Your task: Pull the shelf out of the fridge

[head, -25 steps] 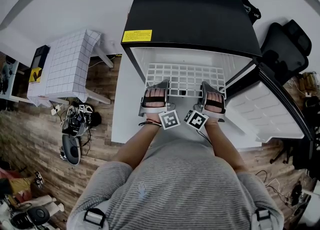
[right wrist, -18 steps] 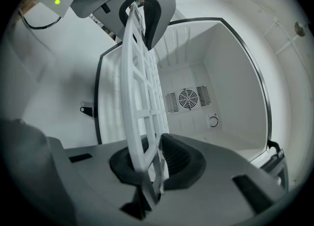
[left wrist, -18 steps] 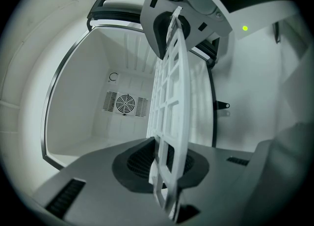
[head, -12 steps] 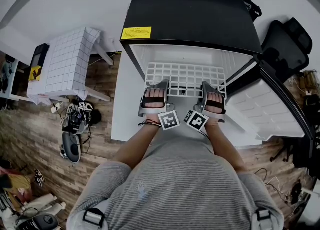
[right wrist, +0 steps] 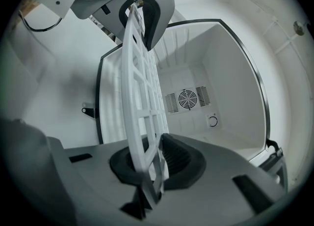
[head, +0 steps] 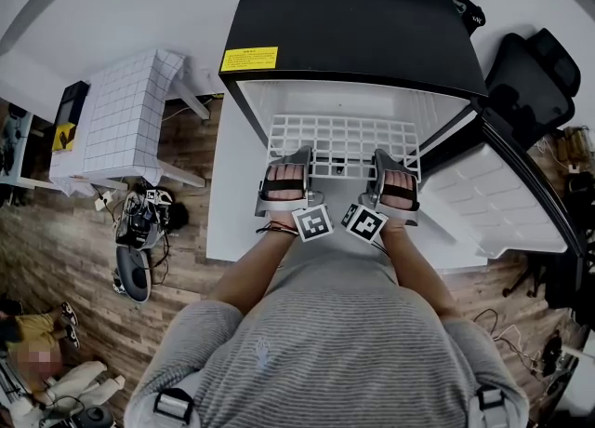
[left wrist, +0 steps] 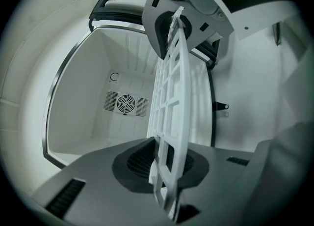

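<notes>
At the top middle of the head view a black-topped fridge [head: 358, 21] stands open, its door [head: 497, 207] swung out toward the right edge of the frame. The white grid shelf [head: 344, 138] lies level in the mouth of the white compartment, with its near edge toward the person. The left gripper [head: 297, 161] and the right gripper [head: 383, 164] sit side by side on that near edge. In each gripper view the two jaws are nearly together, pinching the thin shelf, which runs edge-on up the frame to the other gripper near the top. Behind the shelf, the back wall carries a round fan grille [right wrist: 186, 98] and a small dial [right wrist: 212, 121]. The shelf's side edges seem to reach the compartment walls, though the head view is too small to be sure. A yellow sticker [head: 249, 59] marks the fridge top's left corner. A table with a checked cloth [head: 125, 119] stands at the upper left, near the fridge. A black chair [head: 530, 82] sits at the upper right, behind the door. Loose clutter [head: 139, 226] lies on the wooden floor [head: 56, 249] at the left.
</notes>
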